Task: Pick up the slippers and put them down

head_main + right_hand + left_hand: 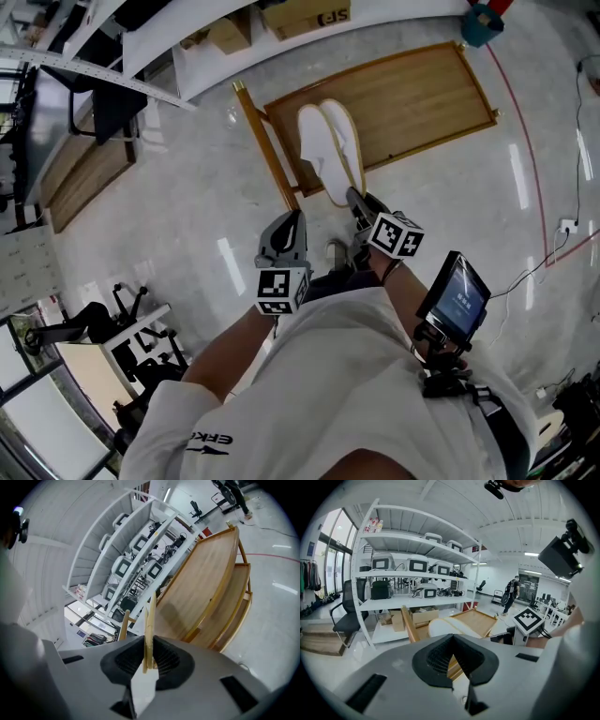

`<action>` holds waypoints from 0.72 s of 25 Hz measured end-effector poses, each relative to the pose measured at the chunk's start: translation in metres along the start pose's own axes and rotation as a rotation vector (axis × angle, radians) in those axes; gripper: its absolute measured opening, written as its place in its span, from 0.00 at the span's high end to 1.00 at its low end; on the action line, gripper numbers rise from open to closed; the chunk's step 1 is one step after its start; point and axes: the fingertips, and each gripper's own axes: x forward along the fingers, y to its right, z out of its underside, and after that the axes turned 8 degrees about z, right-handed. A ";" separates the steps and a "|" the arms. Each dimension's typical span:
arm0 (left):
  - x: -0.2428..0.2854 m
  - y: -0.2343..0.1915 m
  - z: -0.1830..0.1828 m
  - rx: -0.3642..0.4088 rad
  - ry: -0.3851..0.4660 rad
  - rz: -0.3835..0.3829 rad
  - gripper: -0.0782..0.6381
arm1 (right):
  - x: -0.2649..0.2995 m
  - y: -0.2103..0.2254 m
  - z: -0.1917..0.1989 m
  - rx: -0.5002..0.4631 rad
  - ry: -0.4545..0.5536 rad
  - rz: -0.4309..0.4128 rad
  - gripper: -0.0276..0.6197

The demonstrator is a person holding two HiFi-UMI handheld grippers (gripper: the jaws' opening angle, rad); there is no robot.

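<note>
Two white slippers (333, 150) hang together, sole to sole, over the near end of a low wooden rack (412, 103). My right gripper (359, 202) is shut on their heel end. In the right gripper view the slippers (149, 620) stand edge-on as thin tan strips, pinched between the pads of the right gripper (147, 660). My left gripper (291, 223) hovers just left of the right one, apart from the slippers, its tips together and holding nothing. From the left gripper (452, 641) the slippers (445, 626) show ahead in front of the rack (476, 619).
White shelving (417, 573) with devices and cardboard boxes (305, 14) stands behind the rack. A black office chair (94, 103) and flat wooden boards (84, 173) are at the left. A small screen (455, 295) hangs at my right side. A person (513, 590) stands far off.
</note>
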 end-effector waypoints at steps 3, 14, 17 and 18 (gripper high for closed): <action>-0.001 0.004 -0.009 0.001 0.031 0.010 0.88 | -0.015 -0.016 -0.017 -0.005 0.046 -0.030 0.87; -0.014 0.013 -0.052 -0.002 0.163 0.028 0.89 | -0.075 -0.077 -0.072 -0.055 0.214 -0.115 0.87; -0.021 0.013 -0.063 -0.004 0.203 0.030 0.88 | -0.090 -0.088 -0.080 -0.068 0.245 -0.125 0.87; -0.023 0.013 -0.067 -0.005 0.216 0.031 0.89 | -0.095 -0.092 -0.082 -0.070 0.255 -0.128 0.87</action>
